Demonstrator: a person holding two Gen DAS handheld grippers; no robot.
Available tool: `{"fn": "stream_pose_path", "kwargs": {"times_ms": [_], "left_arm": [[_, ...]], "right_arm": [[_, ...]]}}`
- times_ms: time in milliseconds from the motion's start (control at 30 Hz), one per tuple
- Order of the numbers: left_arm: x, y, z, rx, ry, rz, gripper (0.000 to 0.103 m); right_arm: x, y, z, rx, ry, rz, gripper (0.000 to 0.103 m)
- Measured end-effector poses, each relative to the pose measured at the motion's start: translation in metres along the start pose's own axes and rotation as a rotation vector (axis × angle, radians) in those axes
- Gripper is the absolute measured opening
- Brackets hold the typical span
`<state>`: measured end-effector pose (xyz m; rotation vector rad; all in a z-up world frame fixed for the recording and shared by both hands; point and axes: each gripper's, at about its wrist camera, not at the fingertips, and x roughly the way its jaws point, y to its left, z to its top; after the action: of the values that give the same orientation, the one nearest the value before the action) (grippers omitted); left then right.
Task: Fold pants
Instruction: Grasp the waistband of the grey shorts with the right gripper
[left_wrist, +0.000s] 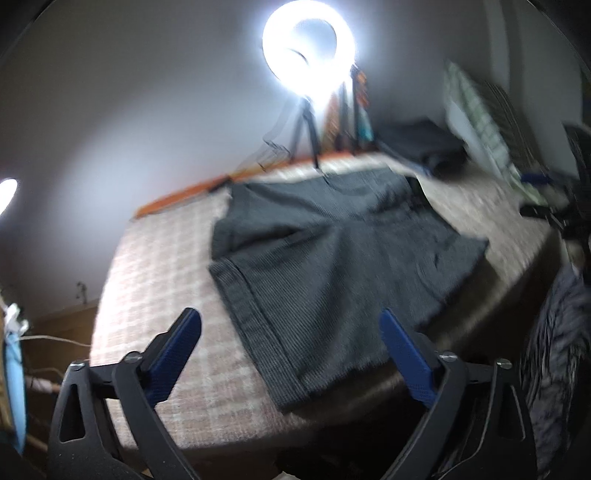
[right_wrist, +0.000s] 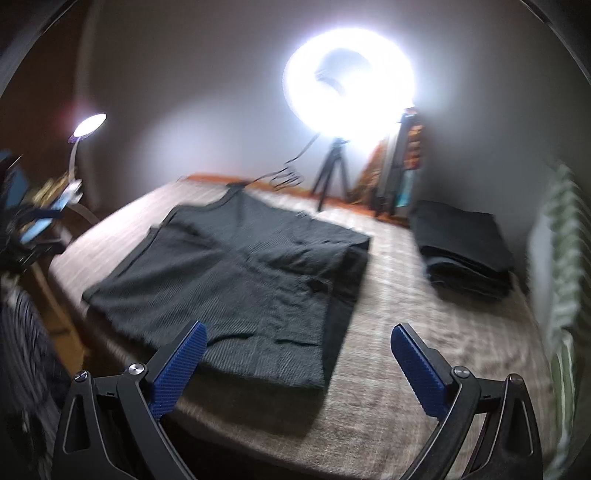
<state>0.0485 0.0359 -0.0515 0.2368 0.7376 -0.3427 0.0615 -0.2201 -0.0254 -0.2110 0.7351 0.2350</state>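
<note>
Dark grey ribbed pants (left_wrist: 325, 258) lie spread flat on the checked bed cover (left_wrist: 155, 280), one end at the near edge. They also show in the right wrist view (right_wrist: 236, 284). My left gripper (left_wrist: 291, 325) is open and empty, hovering above the near end of the pants. My right gripper (right_wrist: 299, 339) is open and empty, above the near right corner of the pants. Both views are motion-blurred.
A stack of folded dark clothes (right_wrist: 465, 247) sits at the far right of the bed (right_wrist: 424, 332). A bright ring light on a tripod (right_wrist: 349, 85) stands at the far edge, with a cable beside it. A small lamp (right_wrist: 88, 125) and clutter are at the left.
</note>
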Motion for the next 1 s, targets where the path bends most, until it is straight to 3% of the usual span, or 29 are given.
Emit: {"fn": "stream_pose_path", "kwargs": {"times_ms": [167, 400, 600, 667, 733, 1000], "left_arm": [[0.024, -0.012, -0.015, 0.088, 0.102, -0.116, 0.076], [0.052, -0.022, -0.031, 0.194, 0.209, -0.165, 0.075], [0.069, -0.03, -0.037, 0.264, 0.248, -0.187, 0.075], [0.076, -0.032, -0.039, 0.285, 0.258, -0.196, 0.075], [0.081, -0.036, -0.041, 0.307, 0.265, -0.201, 0.075], [0.09, -0.049, -0.05, 0.404, 0.271, -0.17, 0.075]], "right_arm": [[0.032, 0.02, -0.008, -0.191, 0.14, 0.102, 0.093], [0.072, 0.057, -0.035, -0.482, 0.287, 0.142, 0.08], [0.098, 0.066, -0.053, -0.622, 0.344, 0.117, 0.067], [0.102, 0.067, -0.055, -0.654, 0.348, 0.104, 0.06], [0.107, 0.066, -0.057, -0.673, 0.363, 0.087, 0.044], [0.102, 0.054, -0.032, -0.587, 0.34, 0.127, 0.013]]}}
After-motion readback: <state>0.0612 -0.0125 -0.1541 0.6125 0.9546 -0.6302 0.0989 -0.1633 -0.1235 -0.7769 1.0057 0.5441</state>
